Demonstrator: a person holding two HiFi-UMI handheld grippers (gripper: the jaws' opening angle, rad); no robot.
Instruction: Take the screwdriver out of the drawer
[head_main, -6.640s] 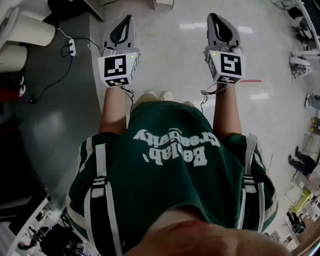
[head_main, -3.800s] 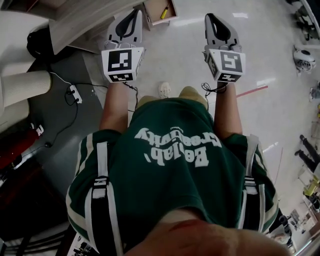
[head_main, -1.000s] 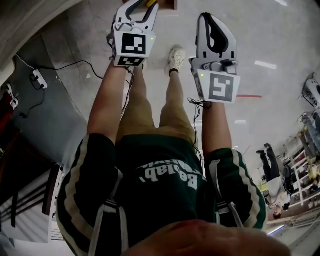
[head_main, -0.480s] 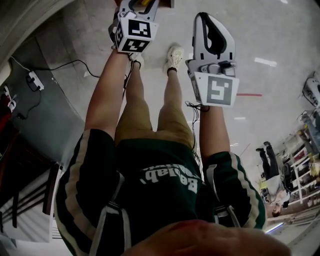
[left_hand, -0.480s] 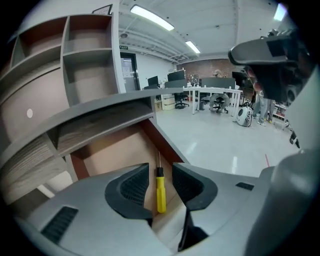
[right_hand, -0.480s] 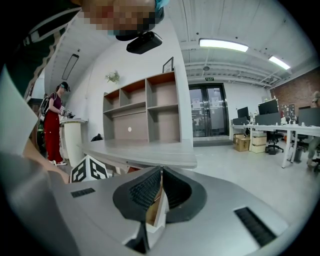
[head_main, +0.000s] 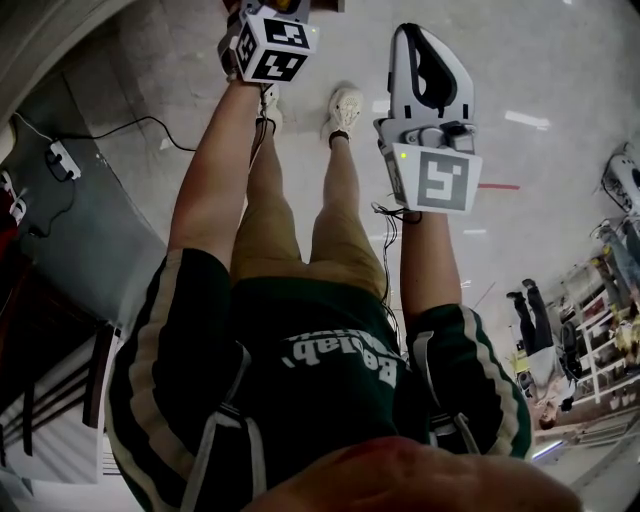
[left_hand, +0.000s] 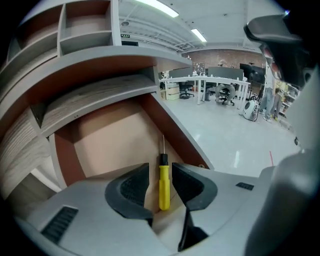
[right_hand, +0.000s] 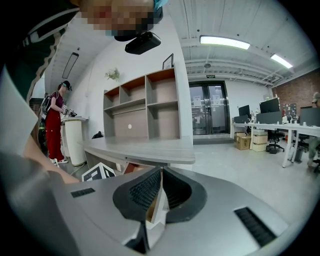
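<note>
Left gripper view: the left gripper (left_hand: 160, 175) has just been opening its jaws, and they're spread wide to straddle the yellow screwdriver (left_hand: 163, 189). It's lined up between them, untouched, lying in the drawer (left_hand: 107, 142). The right gripper (right_hand: 159, 187) is pressed together and empty, I guess just idling.

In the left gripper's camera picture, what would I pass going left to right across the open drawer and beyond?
Left to right: reddish-brown left wall of the drawer → pale tan drawer bottom → yellow-handled screwdriver → reddish-brown right wall of the drawer → glossy white floor.
</note>
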